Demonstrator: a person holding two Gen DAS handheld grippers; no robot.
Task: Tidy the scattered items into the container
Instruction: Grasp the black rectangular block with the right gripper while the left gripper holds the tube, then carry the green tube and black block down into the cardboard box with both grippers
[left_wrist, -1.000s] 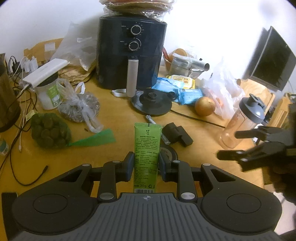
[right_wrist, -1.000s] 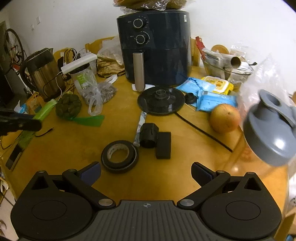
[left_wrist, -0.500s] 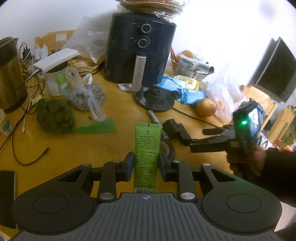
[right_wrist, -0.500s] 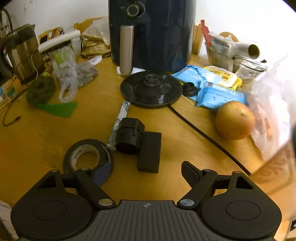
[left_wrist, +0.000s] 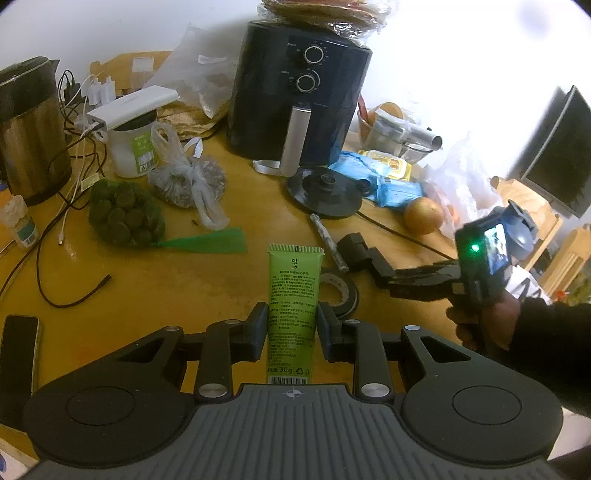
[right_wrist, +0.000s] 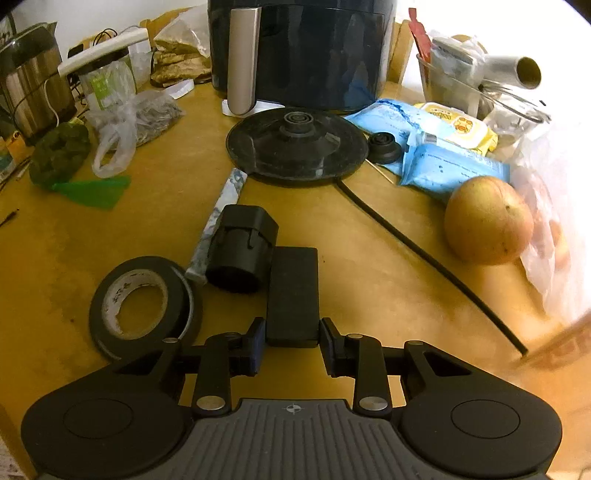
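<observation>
In the left wrist view the tube's (left_wrist: 293, 306) lower end hides behind the gripper body, the tape (left_wrist: 341, 290) sits half behind the tube, and the phone (left_wrist: 16, 354) is cut by the left edge. The tube's print is too small to read.

A green tube (left_wrist: 293, 291) stands clamped upright between jaws, its crimped end up; a flat black block (right_wrist: 292, 295) lies on the table beside a black tape roll (right_wrist: 142, 301) and a black cylindrical piece (right_wrist: 242, 251).

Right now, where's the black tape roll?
In the right wrist view, the black tape roll lies flat on the table, lower left, beside the black adapter.
</observation>
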